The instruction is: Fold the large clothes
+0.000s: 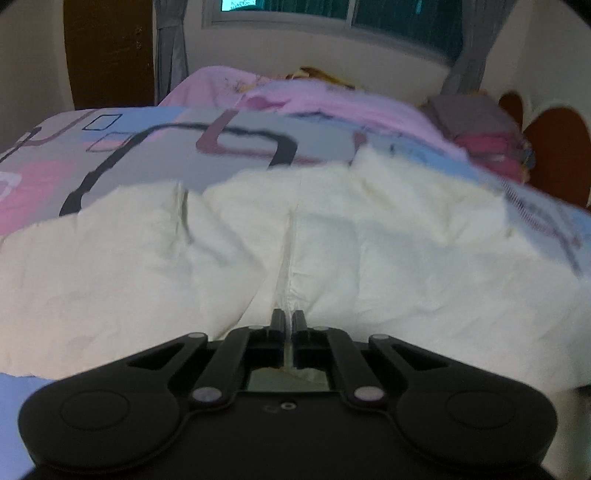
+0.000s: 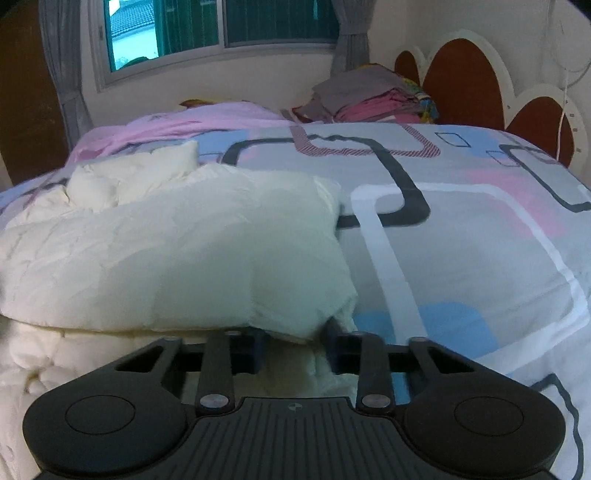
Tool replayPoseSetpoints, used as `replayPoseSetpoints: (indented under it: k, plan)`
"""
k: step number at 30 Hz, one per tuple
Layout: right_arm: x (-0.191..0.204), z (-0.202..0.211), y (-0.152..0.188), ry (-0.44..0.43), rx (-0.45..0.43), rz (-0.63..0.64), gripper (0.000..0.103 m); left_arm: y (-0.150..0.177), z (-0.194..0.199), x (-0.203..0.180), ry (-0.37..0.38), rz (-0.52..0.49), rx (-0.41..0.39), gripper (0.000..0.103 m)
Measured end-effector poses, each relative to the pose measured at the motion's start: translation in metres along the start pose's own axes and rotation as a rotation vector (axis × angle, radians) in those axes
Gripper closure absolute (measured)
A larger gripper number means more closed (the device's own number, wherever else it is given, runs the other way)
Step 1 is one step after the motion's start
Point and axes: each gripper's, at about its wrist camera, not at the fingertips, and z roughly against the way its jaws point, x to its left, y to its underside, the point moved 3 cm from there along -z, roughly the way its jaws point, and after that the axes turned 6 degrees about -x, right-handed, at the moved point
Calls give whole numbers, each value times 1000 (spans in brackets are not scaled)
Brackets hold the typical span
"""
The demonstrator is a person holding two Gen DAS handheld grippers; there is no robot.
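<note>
A large, puffy cream-white garment [image 1: 332, 229] lies spread on the patterned bedspread [image 1: 166, 147]. My left gripper [image 1: 289, 323] is at the garment's near edge, shut on a thin seam fold of it that runs away from the fingertips. In the right wrist view the same garment [image 2: 184, 258] fills the left half, with its top layer folded over. My right gripper [image 2: 295, 341] is at the garment's near right corner. Its fingers stand a little apart with bunched white fabric filling the gap, and the fold hides the tips.
The grey, pink and blue bedspread [image 2: 461, 240] stretches to the right. A pink blanket [image 2: 184, 122] and a pile of folded clothes [image 2: 369, 96] lie at the far side, by the brown and white headboard [image 2: 465, 81]. A window [image 2: 221, 26] is behind.
</note>
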Motion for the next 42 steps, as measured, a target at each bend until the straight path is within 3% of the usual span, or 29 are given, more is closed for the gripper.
replayPoseSetpoints:
  k: [5,7,8,10,13,17,24,28,33,39,42]
  plan:
    - [-16,11,-4,-19,11,-32,83,11,-6,-9,-44,-102,2,95]
    - [-22,29,-8,-16,-13,-38,83,7,5,-7,-53,-98,-23,75]
    - [-25,37,-10,-12,-31,-39,83,6,13,-5,-57,-89,-42,71]
    - [-28,48,-19,-7,-72,-38,82,0,25,-2,-60,-71,-76,49]
    - [-24,47,-41,-28,-120,-32,81,-9,36,-13,-45,-78,-135,41]
    - [-5,27,-66,-62,-152,-21,55,-17,25,-39,0,-104,-136,39]
    - [26,-33,-88,-81,-124,0,55,-16,-22,-61,-29,-119,-60,39]
    - [37,-61,-80,-59,-100,57,55,-7,-42,-54,-46,-110,2,29]
    - [29,-86,-67,-55,-59,75,55,-6,-47,-52,-40,-103,18,27]
    - [22,-81,-65,-44,-53,92,55,-5,-52,-54,-34,-118,20,26]
    - [26,-57,-77,-87,-97,67,55,-5,-51,-54,-31,-117,24,26]
